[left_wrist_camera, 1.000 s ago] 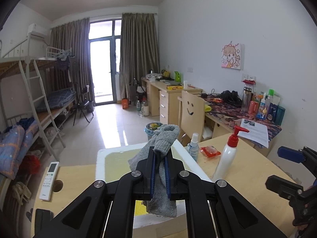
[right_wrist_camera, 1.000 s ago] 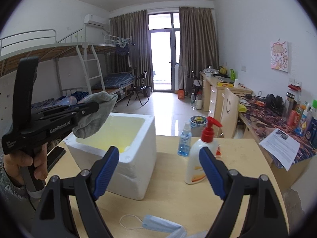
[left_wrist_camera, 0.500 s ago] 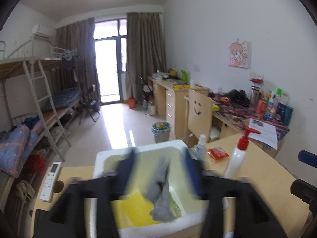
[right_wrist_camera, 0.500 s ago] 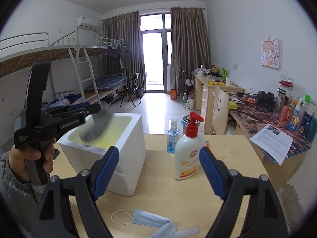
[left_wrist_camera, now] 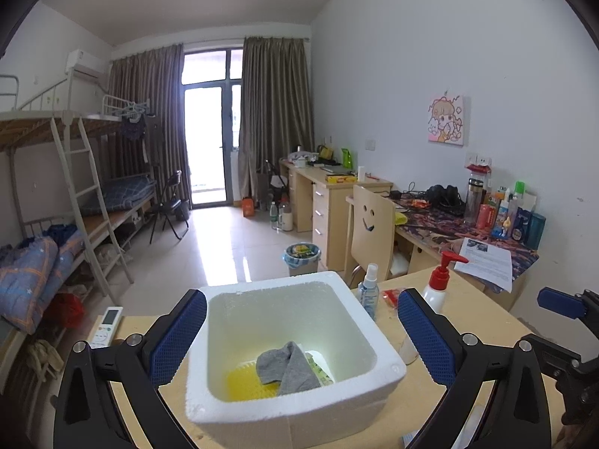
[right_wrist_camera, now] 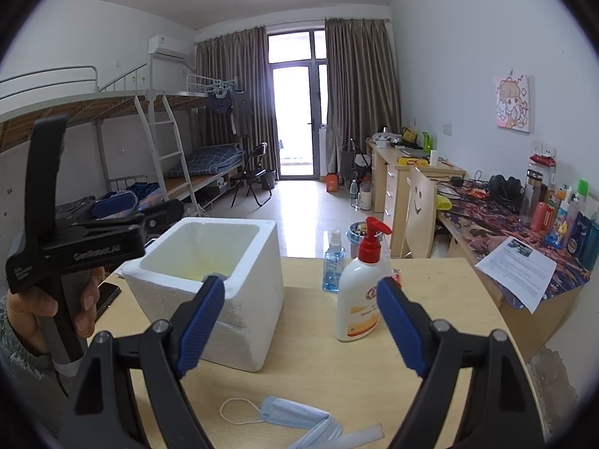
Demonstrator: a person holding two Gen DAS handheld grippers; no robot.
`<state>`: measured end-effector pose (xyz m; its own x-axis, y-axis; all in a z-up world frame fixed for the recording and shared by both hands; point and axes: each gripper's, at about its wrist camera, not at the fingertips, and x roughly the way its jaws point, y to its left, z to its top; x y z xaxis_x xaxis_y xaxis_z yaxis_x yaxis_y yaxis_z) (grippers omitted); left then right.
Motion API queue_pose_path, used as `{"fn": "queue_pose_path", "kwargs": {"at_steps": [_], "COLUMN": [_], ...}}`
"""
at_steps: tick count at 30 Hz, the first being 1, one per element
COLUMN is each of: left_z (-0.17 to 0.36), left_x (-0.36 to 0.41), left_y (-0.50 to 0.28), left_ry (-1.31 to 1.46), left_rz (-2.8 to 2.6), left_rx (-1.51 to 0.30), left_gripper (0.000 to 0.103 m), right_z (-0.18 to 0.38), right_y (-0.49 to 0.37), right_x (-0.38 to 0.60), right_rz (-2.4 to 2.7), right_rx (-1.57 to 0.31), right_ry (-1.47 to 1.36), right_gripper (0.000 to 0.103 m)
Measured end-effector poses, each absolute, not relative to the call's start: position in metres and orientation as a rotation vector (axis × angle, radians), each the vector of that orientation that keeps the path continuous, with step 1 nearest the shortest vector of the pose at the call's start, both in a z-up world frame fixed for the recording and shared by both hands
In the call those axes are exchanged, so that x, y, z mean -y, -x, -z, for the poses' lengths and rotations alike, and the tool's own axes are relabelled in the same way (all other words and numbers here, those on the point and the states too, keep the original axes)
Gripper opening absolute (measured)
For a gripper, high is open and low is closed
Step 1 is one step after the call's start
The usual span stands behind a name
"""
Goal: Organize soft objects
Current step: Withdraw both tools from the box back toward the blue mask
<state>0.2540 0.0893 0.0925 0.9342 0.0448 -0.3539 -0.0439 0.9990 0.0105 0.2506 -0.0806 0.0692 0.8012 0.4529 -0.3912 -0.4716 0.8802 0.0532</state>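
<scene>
A grey sock [left_wrist_camera: 288, 368] lies crumpled on the floor of the white foam box [left_wrist_camera: 299, 408], partly over a yellow mat [left_wrist_camera: 243, 385]. My left gripper [left_wrist_camera: 301, 310] hovers above the box's near rim. Its jaws are opening wide and nothing is between them. My right gripper [right_wrist_camera: 301, 288] stands open and empty over the table, just right of the foam box [right_wrist_camera: 247, 299]. In front of it a blue face mask [right_wrist_camera: 295, 413] lies flat near the table's front edge. A person's hand [right_wrist_camera: 86, 292] holds the left gripper's handle at the left.
A white pump bottle [right_wrist_camera: 361, 295] with a red top and a small blue spray bottle [right_wrist_camera: 334, 262] stand right of the box. A red packet [left_wrist_camera: 391, 295] lies behind them. A remote [left_wrist_camera: 106, 327] and a dark phone [right_wrist_camera: 106, 293] lie to the box's left.
The left gripper, shut on the grey sock above the box a second ago, has opened. The sock dropped into the box. The right gripper stayed open.
</scene>
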Motion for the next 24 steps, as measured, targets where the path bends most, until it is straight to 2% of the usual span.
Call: {"fn": "queue_pose_path", "kwargs": {"at_steps": [10,12,19,21,24], "left_z": [-0.108,-0.111,-0.121,-0.120,-0.121], "left_x": [-0.081,-0.080,-0.078,-0.076,-0.072], "left_y": [-0.219,-0.211,-0.176,-0.164,-0.147], "left_ry": [-0.016,-0.020,-0.016,-0.026,-0.038], "left_rz": [-0.026,-0.028,-0.032,-0.036,-0.034], "left_rx": [-0.328,-0.317,-0.280,-0.269,-0.257], "left_gripper": [0.102,0.102,0.102,0.102,0.102], "right_z": [-0.083,-0.086,-0.094,-0.096,-0.097], "right_y": [-0.225,-0.218,-0.188,-0.178,-0.169], "right_x": [0.085,0.085,0.090,0.091,0.093], "right_rz": [-0.501,-0.500,-0.496,-0.498,-0.498], "right_rx": [-0.367,-0.356,-0.318,-0.308,-0.292], "right_ry": [0.051,0.052,0.055,0.053,0.048], "right_gripper": [0.087,0.091,0.094,0.100,0.102]}}
